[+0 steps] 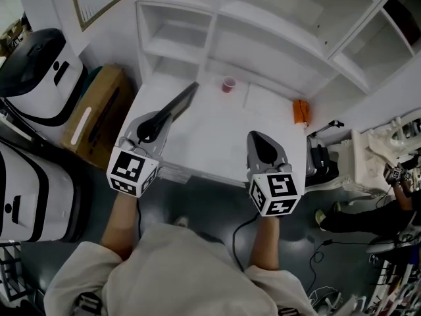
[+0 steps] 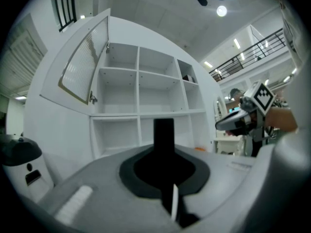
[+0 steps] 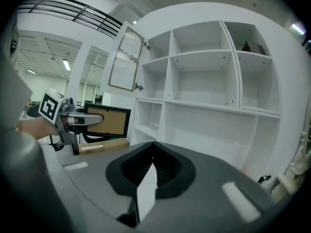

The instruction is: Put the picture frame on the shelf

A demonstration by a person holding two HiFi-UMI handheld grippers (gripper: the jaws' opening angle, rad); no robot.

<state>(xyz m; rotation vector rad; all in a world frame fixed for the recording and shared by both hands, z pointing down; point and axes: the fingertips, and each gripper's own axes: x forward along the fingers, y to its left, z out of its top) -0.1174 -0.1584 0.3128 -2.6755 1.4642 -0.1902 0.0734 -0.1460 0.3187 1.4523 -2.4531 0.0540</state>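
Black picture frame (image 1: 176, 105) lengthwise toward shelf (image 1: 276, 35)

In the left gripper view the picture frame (image 2: 164, 135) shows only edge-on, as a dark bar between the jaws, so its face cannot be seen there. In the right gripper view the left gripper (image 3: 99, 120) covers a strip of the frame's brown back. On the white counter (image 1: 197, 143) in the head view, a small red thing (image 1: 228, 84) and an orange thing (image 1: 300, 111) are too small to name, and a person (image 1: 358, 219) is cut off by the right edge.
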